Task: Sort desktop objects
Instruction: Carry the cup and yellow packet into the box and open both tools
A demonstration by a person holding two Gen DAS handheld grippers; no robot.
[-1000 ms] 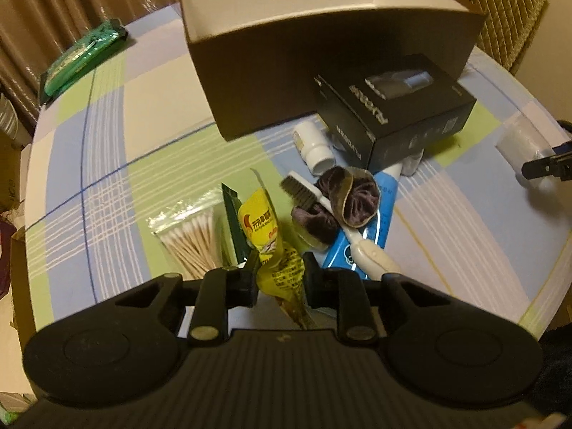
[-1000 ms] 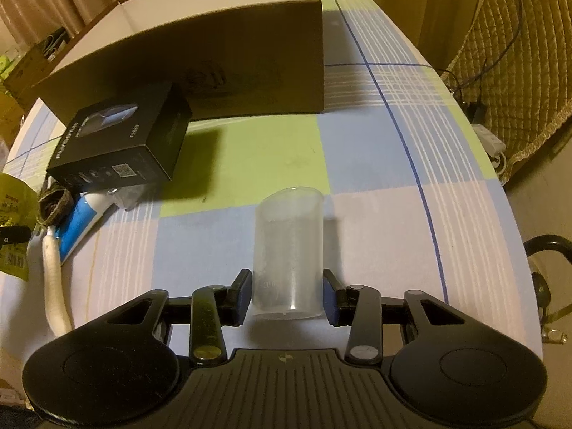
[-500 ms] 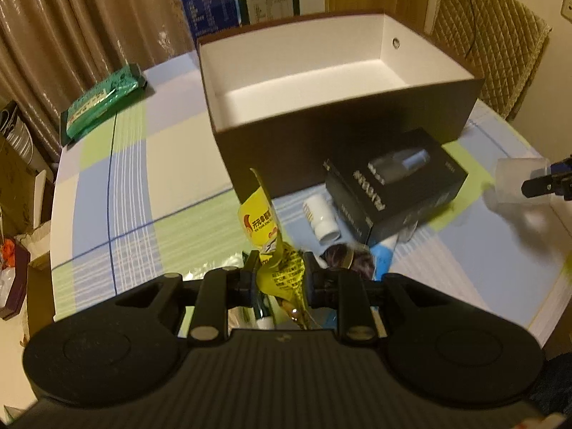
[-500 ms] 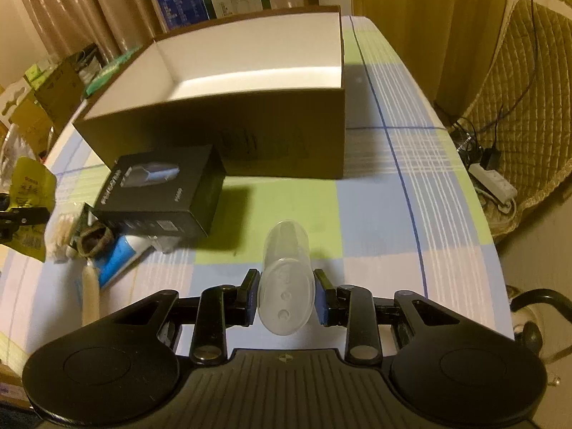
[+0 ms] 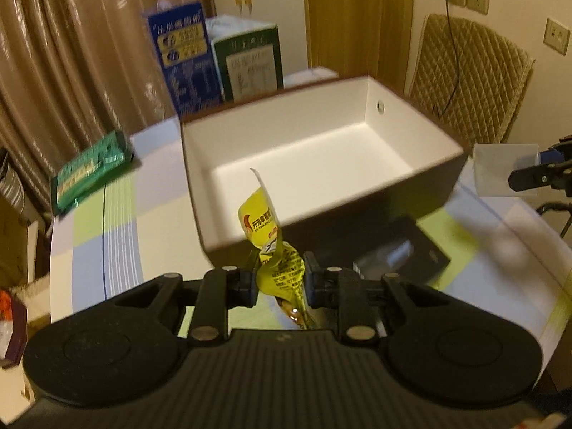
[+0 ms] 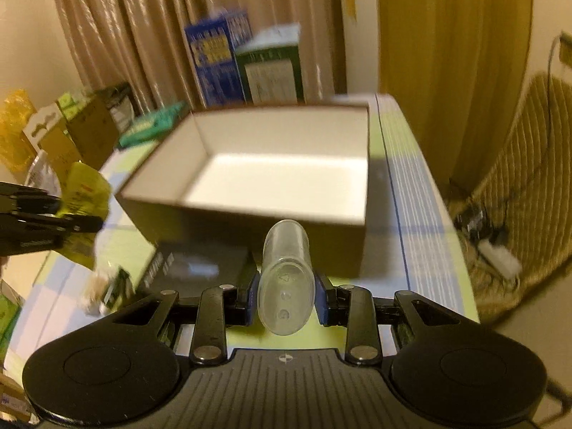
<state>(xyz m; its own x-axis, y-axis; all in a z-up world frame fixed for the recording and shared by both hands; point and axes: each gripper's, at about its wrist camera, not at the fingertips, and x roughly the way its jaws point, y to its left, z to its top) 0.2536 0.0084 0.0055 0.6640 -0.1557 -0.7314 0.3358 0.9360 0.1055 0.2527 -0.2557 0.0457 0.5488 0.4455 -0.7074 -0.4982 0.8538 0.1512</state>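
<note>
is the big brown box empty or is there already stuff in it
Empty as far as both views show: the box has a bare white floor. The yellow packet and plastic cup are each clamped in a gripper outside it.

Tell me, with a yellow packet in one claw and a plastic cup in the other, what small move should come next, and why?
Probably carry both a little further forward over the open box, then let go. The left gripper grips the yellow packet, the right gripper the clear cup, both short of the box's near wall; its inside looks empty.
</note>
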